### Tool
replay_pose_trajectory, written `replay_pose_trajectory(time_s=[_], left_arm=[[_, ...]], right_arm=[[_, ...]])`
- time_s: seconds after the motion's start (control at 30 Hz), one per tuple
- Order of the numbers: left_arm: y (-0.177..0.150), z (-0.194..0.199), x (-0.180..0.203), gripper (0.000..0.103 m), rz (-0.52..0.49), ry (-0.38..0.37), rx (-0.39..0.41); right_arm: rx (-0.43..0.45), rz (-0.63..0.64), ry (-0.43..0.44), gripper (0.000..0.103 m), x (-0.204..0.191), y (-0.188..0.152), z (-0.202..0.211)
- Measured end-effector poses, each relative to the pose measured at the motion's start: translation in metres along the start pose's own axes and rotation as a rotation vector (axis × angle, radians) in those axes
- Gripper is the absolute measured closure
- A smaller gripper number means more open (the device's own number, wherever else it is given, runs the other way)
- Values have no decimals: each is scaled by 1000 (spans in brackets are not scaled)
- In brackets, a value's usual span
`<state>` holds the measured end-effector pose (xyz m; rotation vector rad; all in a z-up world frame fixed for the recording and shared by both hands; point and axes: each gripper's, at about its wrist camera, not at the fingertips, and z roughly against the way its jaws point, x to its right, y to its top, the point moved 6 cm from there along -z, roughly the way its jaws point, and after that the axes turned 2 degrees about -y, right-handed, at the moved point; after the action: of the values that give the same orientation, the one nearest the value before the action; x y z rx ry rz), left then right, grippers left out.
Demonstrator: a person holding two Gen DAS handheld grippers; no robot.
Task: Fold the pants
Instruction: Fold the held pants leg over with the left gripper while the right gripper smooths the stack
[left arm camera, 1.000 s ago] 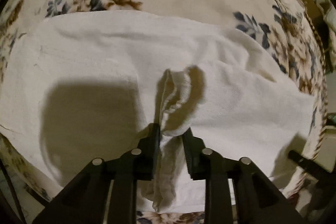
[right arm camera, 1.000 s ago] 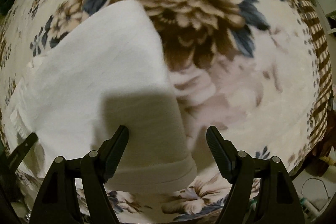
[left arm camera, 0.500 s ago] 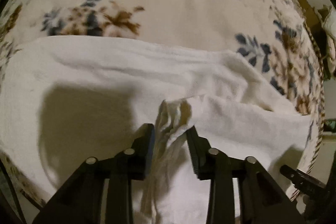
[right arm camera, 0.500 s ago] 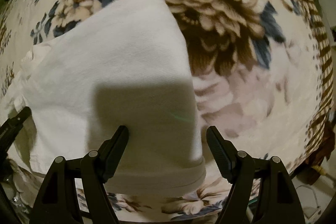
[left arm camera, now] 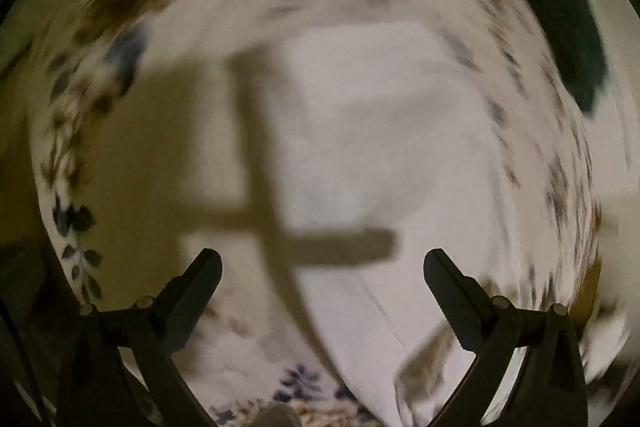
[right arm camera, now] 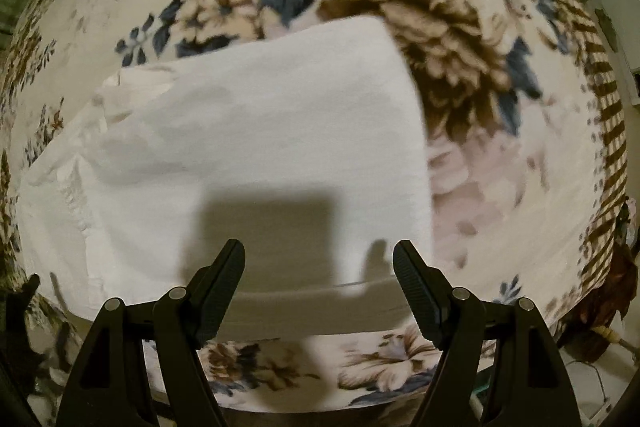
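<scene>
Right wrist view showed the white pants (right arm camera: 256, 155) folded flat on the floral blanket (right arm camera: 460, 39), from nine to six o'clock; the right gripper (right arm camera: 319, 279) and left gripper (left arm camera: 322, 279) hovered agape, empty; the fold looked laid, and the next move probably called for regripping an edge.

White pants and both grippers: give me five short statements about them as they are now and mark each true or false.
1. The left gripper is clamped on a bunch of white fabric. False: its jaws stand wide apart with nothing between them.
2. The right gripper is open. True.
3. The white pants lie on a floral blanket. True.
4. The pants are dark blue. False: they are white.
5. The right gripper's shadow falls on the pants. True.
</scene>
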<state>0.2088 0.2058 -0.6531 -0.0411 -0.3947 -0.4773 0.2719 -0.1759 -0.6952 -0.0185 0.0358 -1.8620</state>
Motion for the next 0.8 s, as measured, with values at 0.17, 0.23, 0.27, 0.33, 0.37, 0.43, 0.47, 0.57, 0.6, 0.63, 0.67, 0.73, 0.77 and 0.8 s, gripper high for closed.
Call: replay_pose_trajectory(time_s=[0.17,0.23,0.27,0.33,0.37,0.43,0.47,0.57,0.6,0.63,0.67,0.73,0.77,0.8], left_arm=[[26,-10,-6,1,-37,12,22],[32,-16,0,1,-80,23,13],[34,-18,2,1,-91,26,9],[39,-21,2,1,-105,34,2],[40,-22,2,1,-102,36,0],[42,-25,3,1,-83,24,-1],[43,-25,2,4,-76,20,0],[46,-18,6,45,-85,-9,35],[46,-14,8,53,-97,-7,52],[45,-9,9,67,-106,-6,67],[44,-5,9,72,-113,-8,83],[41,6,11,85,-129,-15,113],[41,12,13,88,-135,-22,125],[40,19,13,89,-142,-32,139]], right_arm=[[-97,111,31,32,-41,-28,-30],[-120,189,8,38,-54,-42,-40],[-139,230,-18,43,-60,-50,-44],[-144,303,-47,47,-69,-65,-45],[-150,335,-59,48,-73,-70,-43],[-153,339,-46,48,-77,-71,-37],[-146,325,-18,48,-79,-68,-33],[-115,295,22,48,-86,-56,-28],[-129,292,16,48,-89,-55,-33],[-140,284,15,48,-89,-55,-37],[-145,277,13,48,-90,-56,-40],[-137,278,8,48,-91,-60,-43],[-130,276,10,48,-90,-61,-43],[-124,273,14,48,-88,-63,-42]])
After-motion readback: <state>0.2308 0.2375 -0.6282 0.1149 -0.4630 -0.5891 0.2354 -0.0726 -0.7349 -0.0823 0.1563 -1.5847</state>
